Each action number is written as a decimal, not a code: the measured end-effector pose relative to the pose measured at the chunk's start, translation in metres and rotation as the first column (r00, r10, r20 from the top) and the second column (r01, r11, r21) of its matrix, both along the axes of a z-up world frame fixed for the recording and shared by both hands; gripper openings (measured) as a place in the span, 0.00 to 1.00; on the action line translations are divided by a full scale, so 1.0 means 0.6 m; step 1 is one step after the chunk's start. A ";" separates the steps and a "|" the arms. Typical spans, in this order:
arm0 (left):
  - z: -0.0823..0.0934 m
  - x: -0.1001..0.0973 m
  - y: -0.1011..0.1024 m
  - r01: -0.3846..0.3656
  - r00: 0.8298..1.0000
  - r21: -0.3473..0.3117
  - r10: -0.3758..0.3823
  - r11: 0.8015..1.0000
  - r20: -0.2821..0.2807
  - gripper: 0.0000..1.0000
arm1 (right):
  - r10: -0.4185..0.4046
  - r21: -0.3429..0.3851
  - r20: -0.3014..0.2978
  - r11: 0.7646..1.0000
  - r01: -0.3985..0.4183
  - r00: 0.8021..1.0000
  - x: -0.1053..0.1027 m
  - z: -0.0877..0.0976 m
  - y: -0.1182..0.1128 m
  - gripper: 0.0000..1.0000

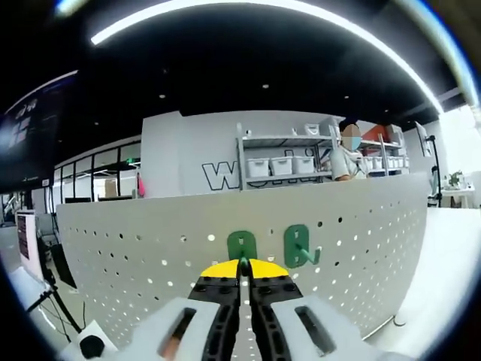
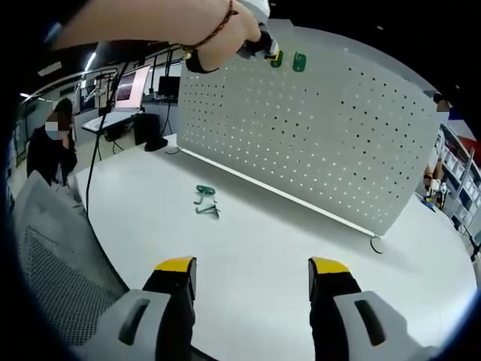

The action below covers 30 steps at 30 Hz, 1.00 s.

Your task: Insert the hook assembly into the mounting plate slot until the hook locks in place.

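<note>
While the left tool point(image 1: 243, 280) is closed on a green hook point(image 1: 242, 246) held against the white pegboard point(image 1: 361, 248), a second green hook point(image 1: 298, 245) hangs on the board just beside it. Standing apart over the white table point(image 2: 301, 256), the jaws of the right tool point(image 2: 252, 265) hold nothing. Loose green hooks point(image 2: 205, 200) lie on the table near the pegboard's foot.

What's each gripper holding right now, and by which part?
The left gripper is shut on a green hook at the pegboard, gripping its lower edge. The right gripper is open, holding nothing.
</note>
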<state>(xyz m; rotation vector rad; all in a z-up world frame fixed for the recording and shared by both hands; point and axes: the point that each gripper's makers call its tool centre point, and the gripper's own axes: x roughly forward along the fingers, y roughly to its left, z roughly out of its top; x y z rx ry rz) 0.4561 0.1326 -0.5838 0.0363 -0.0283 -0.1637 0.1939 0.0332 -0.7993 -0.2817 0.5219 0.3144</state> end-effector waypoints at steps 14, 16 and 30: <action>0.014 -0.024 0.006 0.080 0.995 -0.043 -0.082 0.996 -0.051 0.22 | -0.010 -0.016 -0.003 1.000 0.010 1.000 0.001 -0.002 -0.006 0.58; 0.018 -0.034 0.016 0.082 0.995 -0.045 -0.084 0.996 -0.045 0.24 | -0.010 -0.016 -0.003 1.000 0.010 1.000 0.001 -0.002 -0.006 0.58; -0.044 -0.111 0.107 0.114 0.977 -0.047 -0.120 0.992 -0.173 0.43 | -0.019 -0.009 0.001 1.000 0.019 1.000 0.001 -0.001 -0.007 0.58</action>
